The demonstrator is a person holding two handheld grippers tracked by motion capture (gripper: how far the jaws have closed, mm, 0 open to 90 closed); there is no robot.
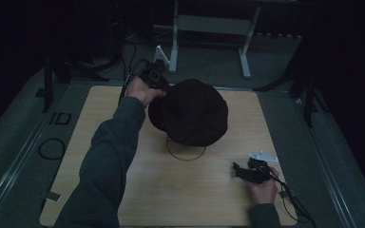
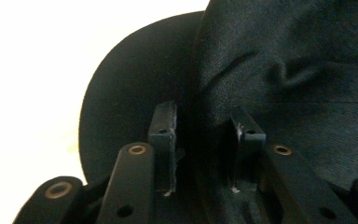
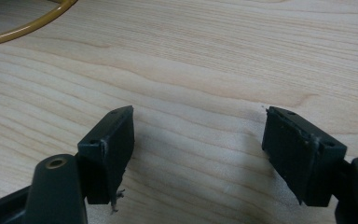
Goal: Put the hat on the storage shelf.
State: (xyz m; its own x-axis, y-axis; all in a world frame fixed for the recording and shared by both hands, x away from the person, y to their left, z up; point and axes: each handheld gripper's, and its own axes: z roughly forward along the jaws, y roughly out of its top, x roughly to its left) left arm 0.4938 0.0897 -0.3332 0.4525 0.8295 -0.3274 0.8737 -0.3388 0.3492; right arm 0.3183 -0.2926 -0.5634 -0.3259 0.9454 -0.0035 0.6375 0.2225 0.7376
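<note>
One black fabric cap [image 1: 190, 111] sits on the light wooden counter [image 1: 123, 190], over one yellow ring [image 1: 185, 154]. Left claw [image 2: 205, 135] straddles the cap's edge, fabric between its pads, though I can't tell if it's pinching. Right claw [image 3: 198, 149] is released, nothing between.

High view above the near side, looking forward and down over the whole table [image 1: 123, 199], left gripper view close against the cap [image 2: 279, 70], right gripper view low over the wood, sharing the yellow ring [image 3: 23, 25]
</note>
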